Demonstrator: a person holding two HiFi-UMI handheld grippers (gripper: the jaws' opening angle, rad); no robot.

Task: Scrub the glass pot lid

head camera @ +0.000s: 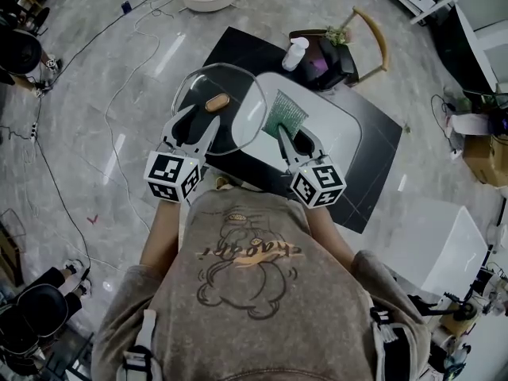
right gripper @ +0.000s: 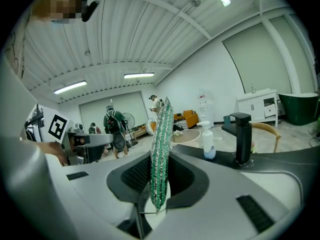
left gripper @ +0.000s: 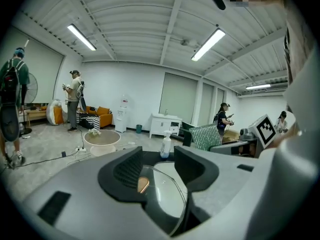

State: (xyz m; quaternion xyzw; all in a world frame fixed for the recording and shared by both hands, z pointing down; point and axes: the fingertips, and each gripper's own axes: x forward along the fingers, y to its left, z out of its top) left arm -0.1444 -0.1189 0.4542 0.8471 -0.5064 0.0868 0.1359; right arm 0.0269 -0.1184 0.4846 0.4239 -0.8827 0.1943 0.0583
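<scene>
The black bench (head camera: 377, 145) sits skewed under the person, with a white sink (head camera: 337, 129) sunk in its middle. The glass pot lid (head camera: 234, 121) lies roughly flat over the sink's left end, overhanging the bench's left edge above open grey floor (head camera: 103, 133). Along the far edge a soap bottle (head camera: 294, 53) and a black faucet (right gripper: 242, 136) crowd the space, with a chair (head camera: 377, 34) just beyond.

Both forearms reach forward from the torso, grippers side by side and tipped slightly down. The left gripper (head camera: 196, 125) has its jaws apart, the lid's near rim in the gap, neither pad pressing it. The right gripper (head camera: 292, 137) is clamped on a green scouring pad (head camera: 284, 115) that stands upright over the sink, just beside the lid's right rim.
</scene>
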